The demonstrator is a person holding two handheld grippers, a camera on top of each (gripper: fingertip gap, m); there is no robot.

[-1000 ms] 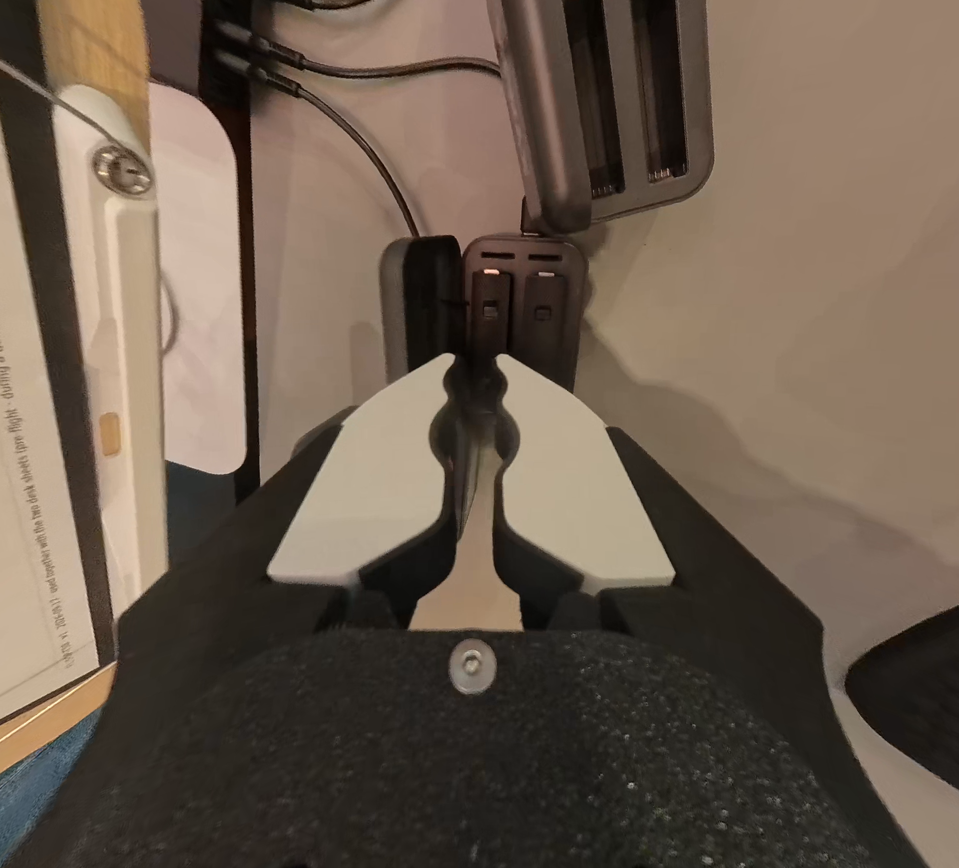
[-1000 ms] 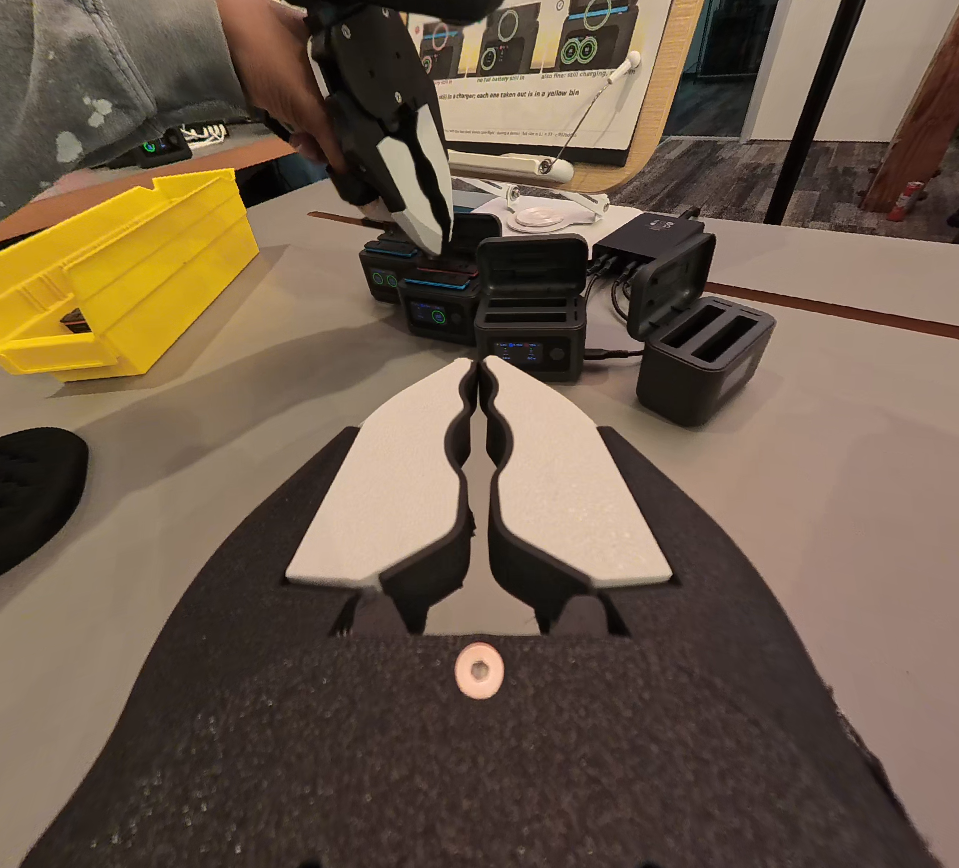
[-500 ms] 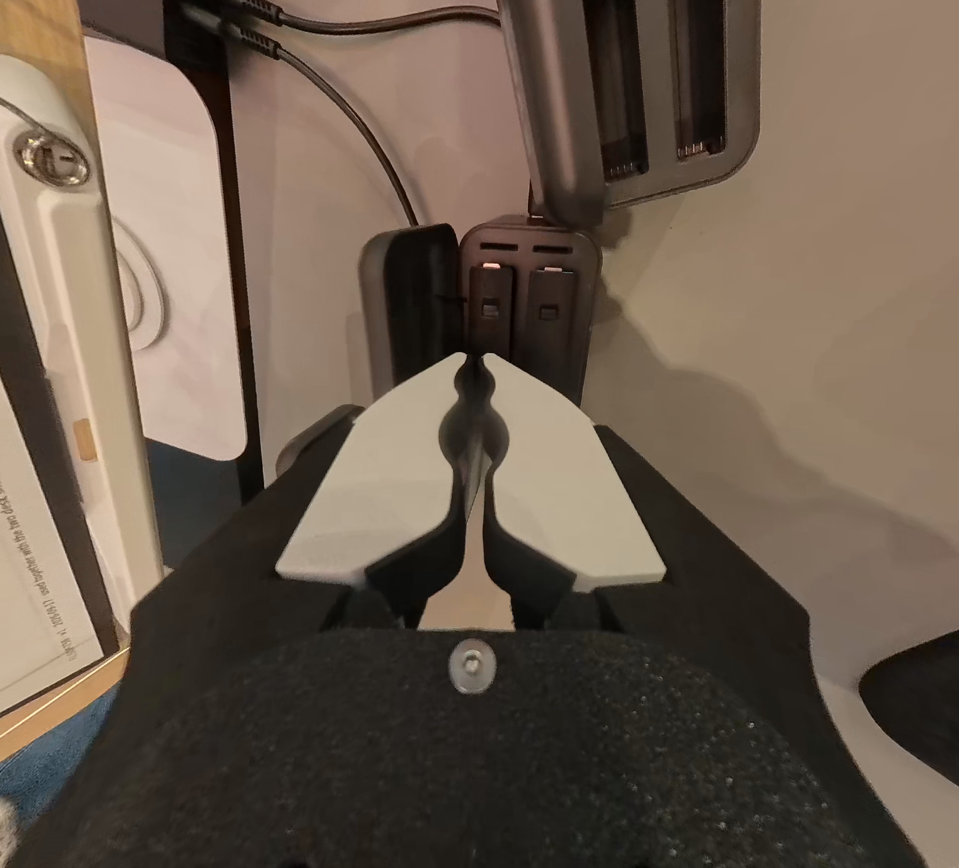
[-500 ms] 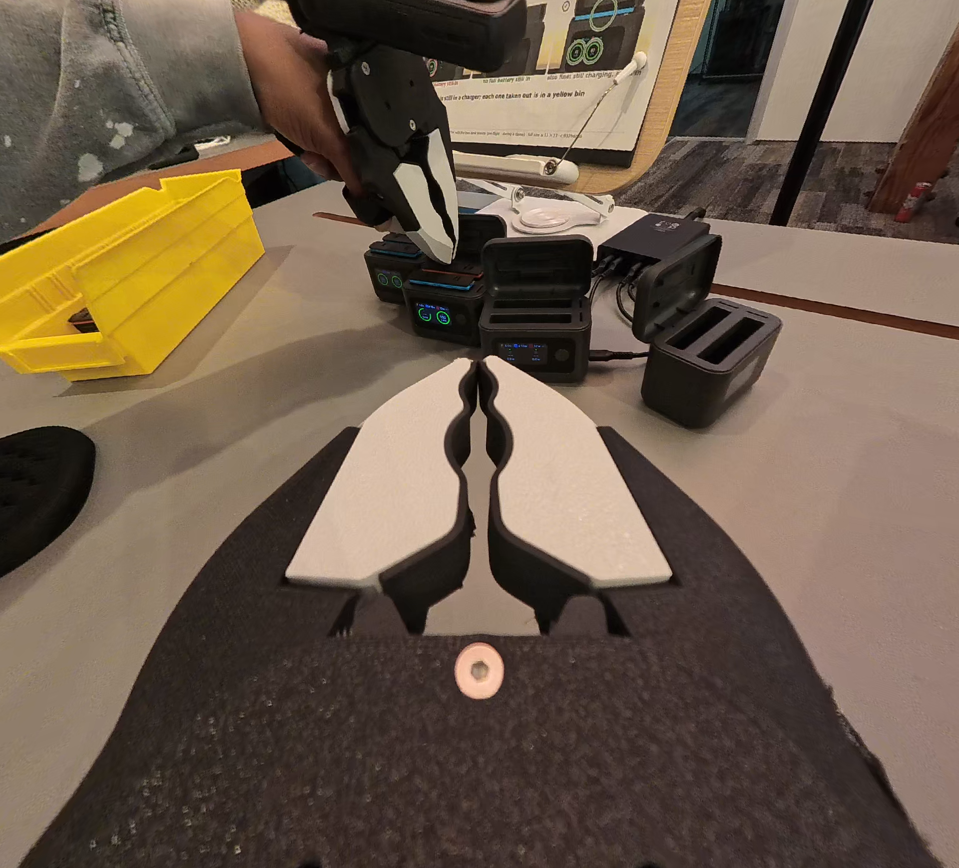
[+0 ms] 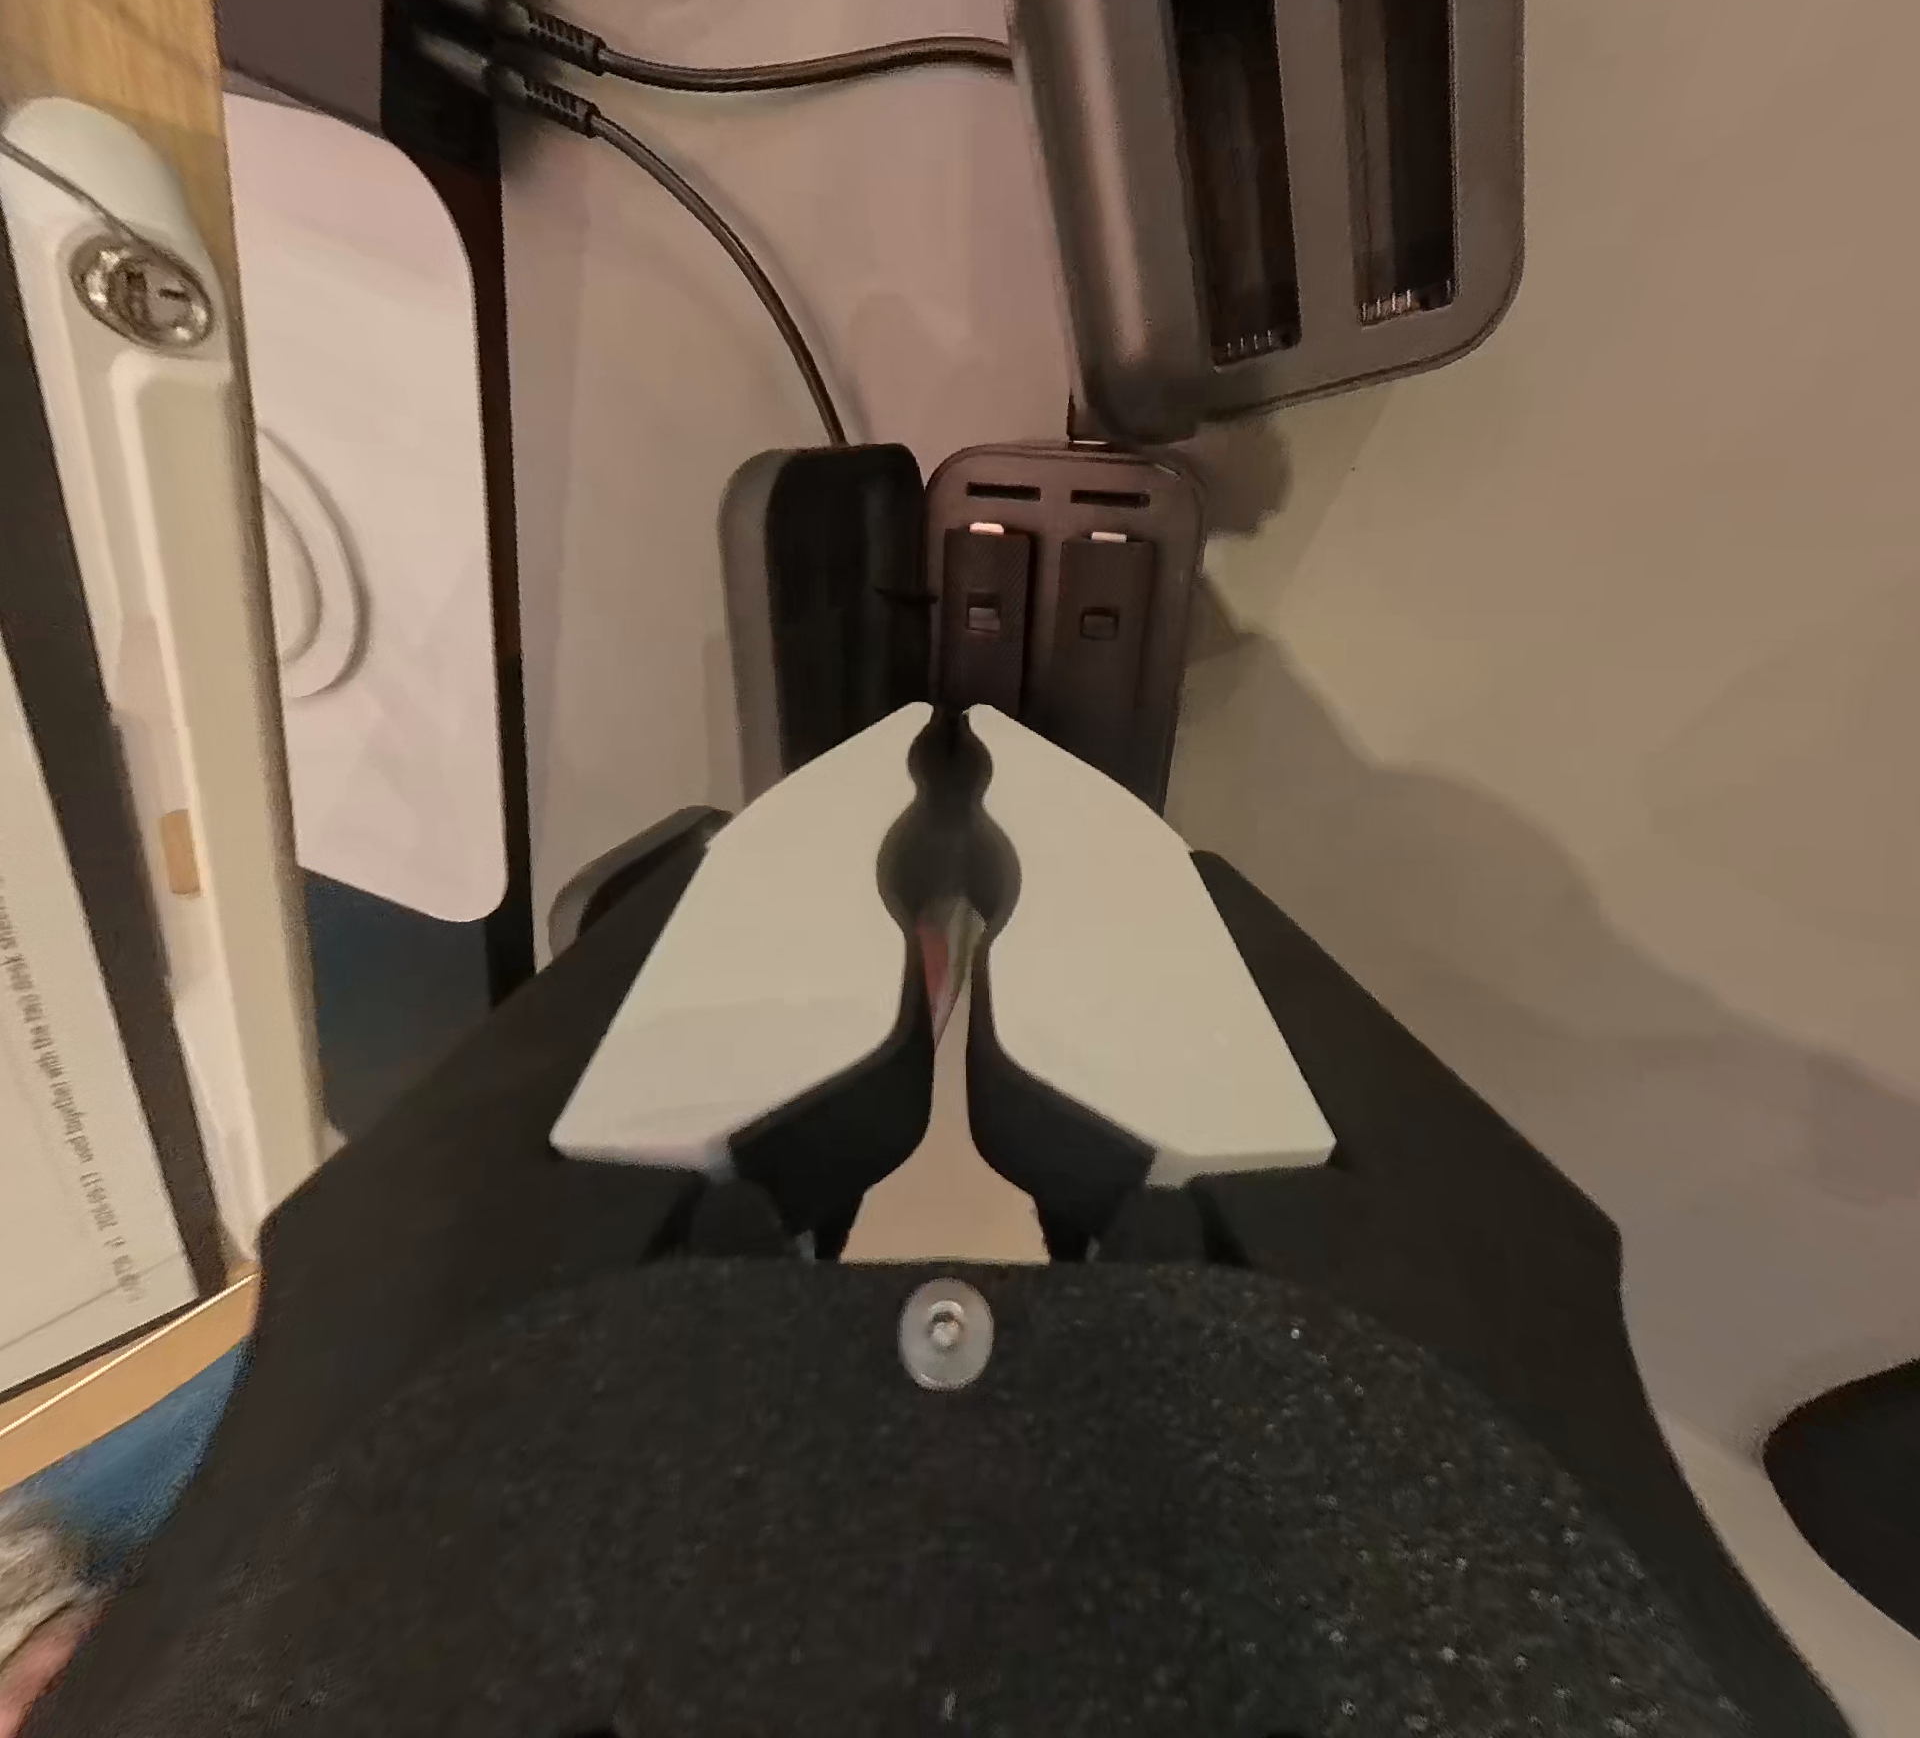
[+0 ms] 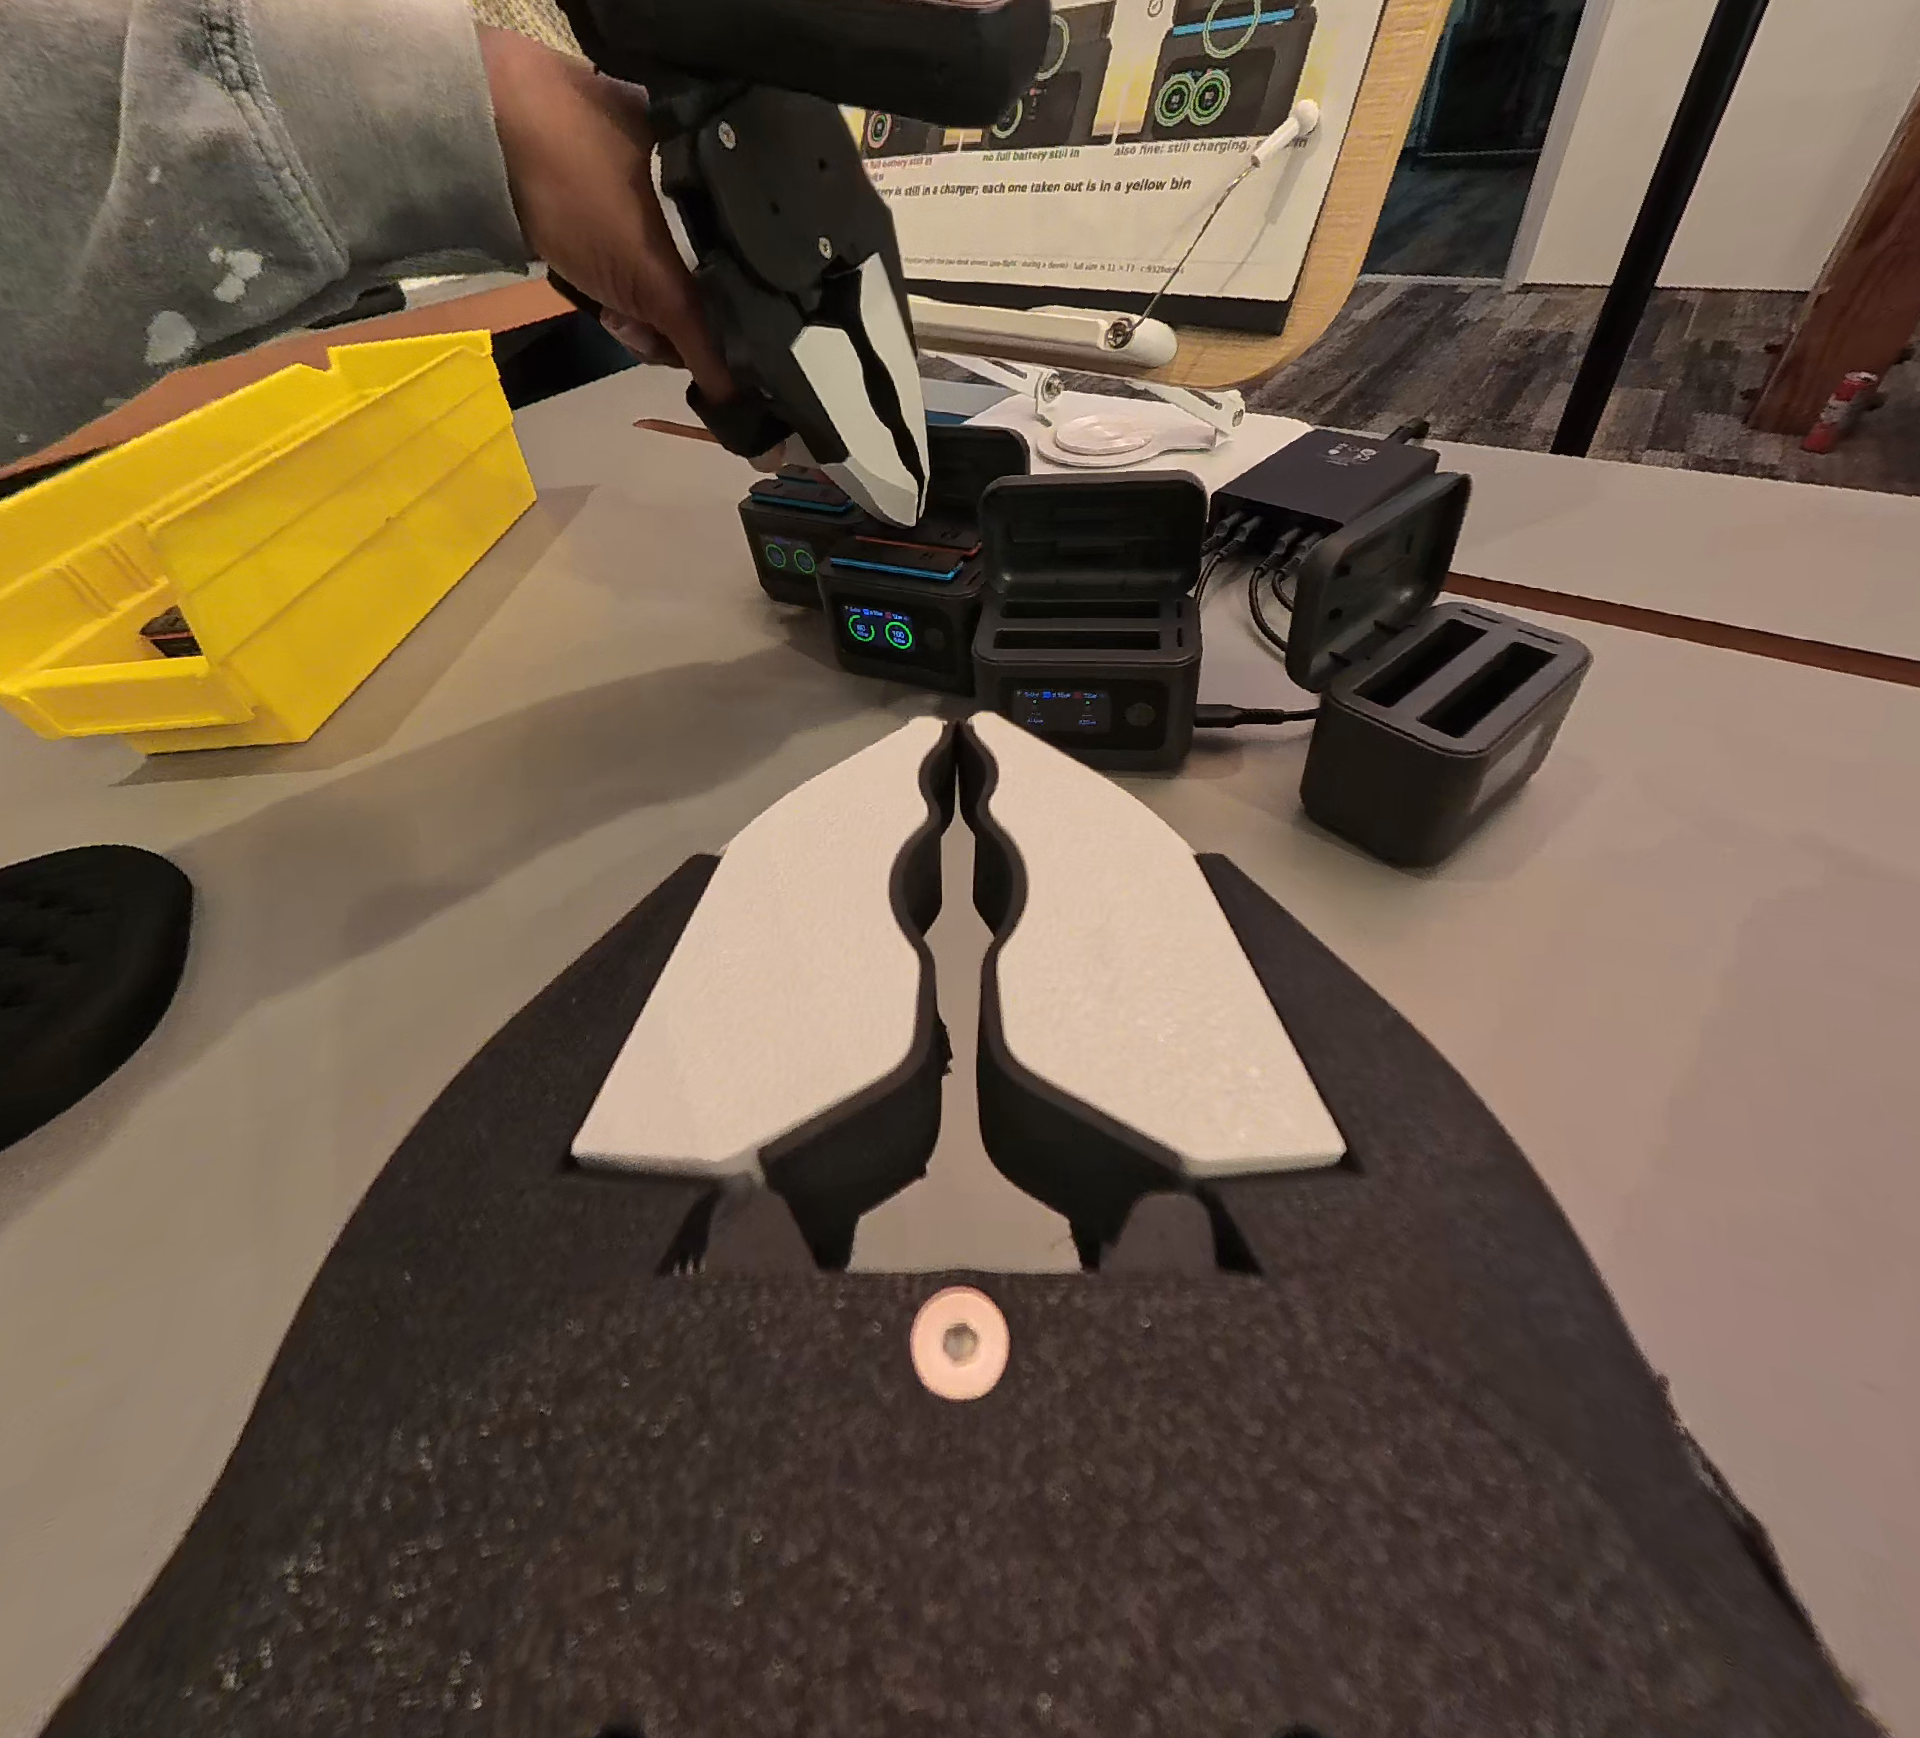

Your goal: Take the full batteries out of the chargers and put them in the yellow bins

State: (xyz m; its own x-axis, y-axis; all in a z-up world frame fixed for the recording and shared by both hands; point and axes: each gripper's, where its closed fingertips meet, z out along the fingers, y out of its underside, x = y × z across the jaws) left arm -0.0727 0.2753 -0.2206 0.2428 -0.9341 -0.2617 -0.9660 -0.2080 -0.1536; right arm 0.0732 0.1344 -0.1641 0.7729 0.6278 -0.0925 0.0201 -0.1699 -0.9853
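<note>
Several dark chargers stand in a row on the grey table (image 6: 1558, 1013). My left gripper (image 6: 906, 504) points down with its tips at the second charger (image 6: 899, 623), which holds raised batteries with blue and orange tops. In the left wrist view my left gripper (image 5: 953, 714) is shut with its tips touching. Beyond it a charger (image 5: 1060, 608) with an open lid holds two seated batteries. An empty open charger (image 5: 1299, 99) lies farther on. The yellow bin (image 6: 260, 545) is at the left. My right gripper (image 6: 956, 730) is shut and empty, in front of the chargers.
A black power hub (image 6: 1325, 473) with cables sits behind the chargers. A printed board (image 6: 1143, 26) and a white holder (image 6: 1039, 332) stand at the back. A black round pad (image 6: 73, 971) lies at the left edge. A person's sleeve (image 6: 208, 130) reaches over the bin. One gripper's finger ends stand about 20 cm off the other's.
My left gripper's fingers have closed from a narrow gap to fully shut, staying over the second charger. My right gripper stays shut and has barely shifted.
</note>
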